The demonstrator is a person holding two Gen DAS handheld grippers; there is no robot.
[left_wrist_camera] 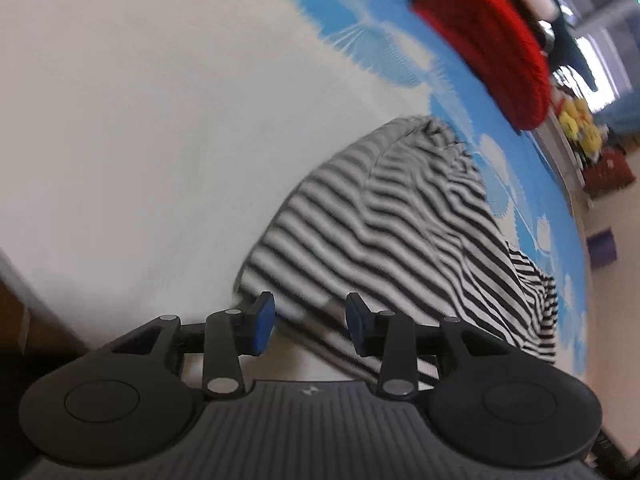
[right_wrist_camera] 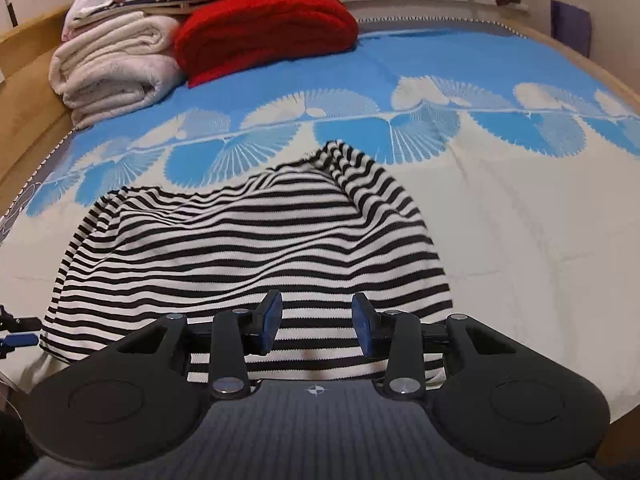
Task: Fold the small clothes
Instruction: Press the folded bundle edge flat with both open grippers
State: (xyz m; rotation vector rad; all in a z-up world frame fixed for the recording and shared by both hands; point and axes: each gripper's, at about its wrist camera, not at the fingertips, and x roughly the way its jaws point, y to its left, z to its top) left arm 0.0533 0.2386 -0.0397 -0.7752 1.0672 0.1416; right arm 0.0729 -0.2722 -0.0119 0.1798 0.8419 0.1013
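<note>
My right gripper [right_wrist_camera: 316, 328] hangs wide open over the near hem of the striped shirt [right_wrist_camera: 248, 248], holding nothing. My left gripper [left_wrist_camera: 306, 326] is wide open too, at the shirt's near corner. The shirt lies rumpled by the near edge of the bed [right_wrist_camera: 520, 208]. I think I must grab both corners next. Only the right view shows the towel stack [right_wrist_camera: 112, 72]; both show the red blanket [right_wrist_camera: 264, 24].

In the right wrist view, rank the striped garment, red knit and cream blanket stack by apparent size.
1. striped garment, though it lies nearest the camera.
2 and 3. red knit and cream blanket stack look alike; no ranking.
</note>
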